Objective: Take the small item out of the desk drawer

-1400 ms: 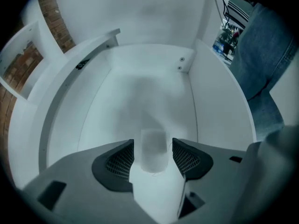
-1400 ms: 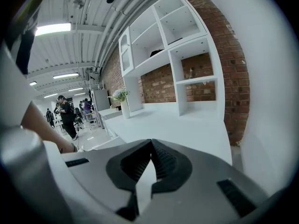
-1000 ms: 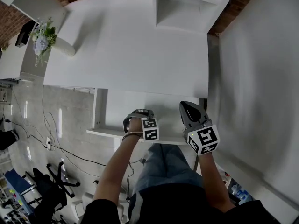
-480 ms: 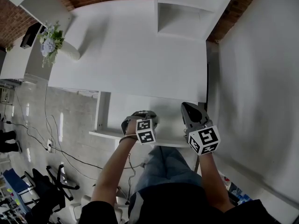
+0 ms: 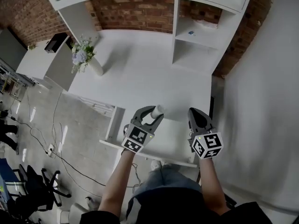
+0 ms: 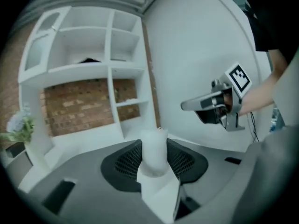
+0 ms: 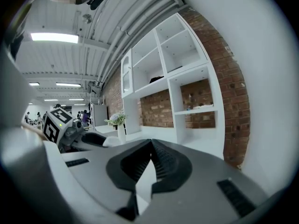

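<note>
A small white cylinder [image 5: 158, 110] is pinched between the pads of my left gripper [image 5: 154, 114], lifted over the open white desk drawer [image 5: 115, 123]. In the left gripper view the cylinder [image 6: 154, 148] stands upright between the black pads [image 6: 125, 160]. My right gripper [image 5: 196, 115] hovers beside it on the right, over the drawer's right end, jaws together and empty. In the right gripper view its pads [image 7: 161, 160] meet at the tip, and the left gripper [image 7: 96, 139] shows at the left. The right gripper [image 6: 189, 105] also appears in the left gripper view.
The white desk top [image 5: 140, 73] lies beyond the drawer, with a vase of flowers [image 5: 83, 56] at its left end and a white shelf unit [image 5: 201, 36] against the brick wall. A white wall [image 5: 261, 101] is close on the right. Cables [image 5: 56, 148] and chairs lie on the floor at the left.
The left gripper has come up out of the drawer with the white cylinder in its jaws. Both grippers now point forward, and the head view has tilted up toward the shelves.
</note>
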A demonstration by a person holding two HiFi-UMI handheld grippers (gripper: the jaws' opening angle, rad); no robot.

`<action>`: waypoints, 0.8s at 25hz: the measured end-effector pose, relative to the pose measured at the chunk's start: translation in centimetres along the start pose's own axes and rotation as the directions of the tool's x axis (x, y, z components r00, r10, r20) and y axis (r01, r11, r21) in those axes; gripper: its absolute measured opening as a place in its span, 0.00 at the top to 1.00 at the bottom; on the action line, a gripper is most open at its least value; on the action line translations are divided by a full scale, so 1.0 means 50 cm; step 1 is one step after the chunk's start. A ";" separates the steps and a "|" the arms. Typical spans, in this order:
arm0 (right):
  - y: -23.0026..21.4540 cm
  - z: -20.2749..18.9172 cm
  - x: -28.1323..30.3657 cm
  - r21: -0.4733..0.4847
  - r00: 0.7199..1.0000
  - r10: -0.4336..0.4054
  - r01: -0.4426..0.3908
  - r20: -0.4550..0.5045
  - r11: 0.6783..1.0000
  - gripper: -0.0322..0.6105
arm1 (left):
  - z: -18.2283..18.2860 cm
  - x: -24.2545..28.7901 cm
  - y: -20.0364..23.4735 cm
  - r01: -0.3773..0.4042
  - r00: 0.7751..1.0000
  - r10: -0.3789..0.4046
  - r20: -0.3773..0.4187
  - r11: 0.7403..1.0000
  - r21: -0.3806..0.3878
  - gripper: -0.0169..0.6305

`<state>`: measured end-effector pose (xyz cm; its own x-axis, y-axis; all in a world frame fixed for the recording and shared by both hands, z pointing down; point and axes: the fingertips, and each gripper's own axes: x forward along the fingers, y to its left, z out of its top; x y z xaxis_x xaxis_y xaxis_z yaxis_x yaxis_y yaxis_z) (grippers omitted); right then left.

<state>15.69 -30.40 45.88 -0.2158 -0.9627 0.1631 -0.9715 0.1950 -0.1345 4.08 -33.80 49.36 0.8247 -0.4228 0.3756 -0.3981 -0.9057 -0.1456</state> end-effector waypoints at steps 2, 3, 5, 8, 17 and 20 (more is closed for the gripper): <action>0.006 0.033 0.009 -0.014 0.999 0.007 -0.007 0.042 1.000 0.95 | 0.062 -0.048 0.052 -0.137 0.984 0.141 0.110 0.990 -0.041 0.73; 0.010 0.048 0.013 -0.021 0.998 0.011 -0.010 0.061 1.000 0.95 | 0.087 -0.074 0.076 -0.197 0.966 0.206 0.157 0.978 -0.071 0.73; 0.021 0.076 0.021 -0.033 0.995 0.020 -0.017 0.096 0.999 0.95 | 0.128 -0.129 0.115 -0.288 0.918 0.318 0.237 0.945 -0.152 0.73; 0.038 0.102 0.028 -0.045 0.990 0.034 -0.028 0.136 0.999 0.95 | 0.165 -0.209 0.154 -0.395 0.827 0.464 0.317 0.881 -0.259 0.73; 0.065 0.095 0.030 -0.068 0.991 0.040 -0.031 0.129 0.997 0.95 | 0.126 -0.301 0.167 -0.527 0.728 0.607 0.317 0.793 -0.307 0.73; 0.072 0.089 0.029 -0.082 0.992 0.052 -0.042 0.118 0.996 0.95 | 0.114 -0.295 0.165 -0.557 0.743 0.613 0.270 0.789 -0.260 0.73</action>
<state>12.31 -31.93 41.26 -0.2526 -0.9667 0.0396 -0.9663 0.2500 -0.0608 -9.09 -35.19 37.41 0.4772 -0.8770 -0.0571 -0.8775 -0.4718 -0.0861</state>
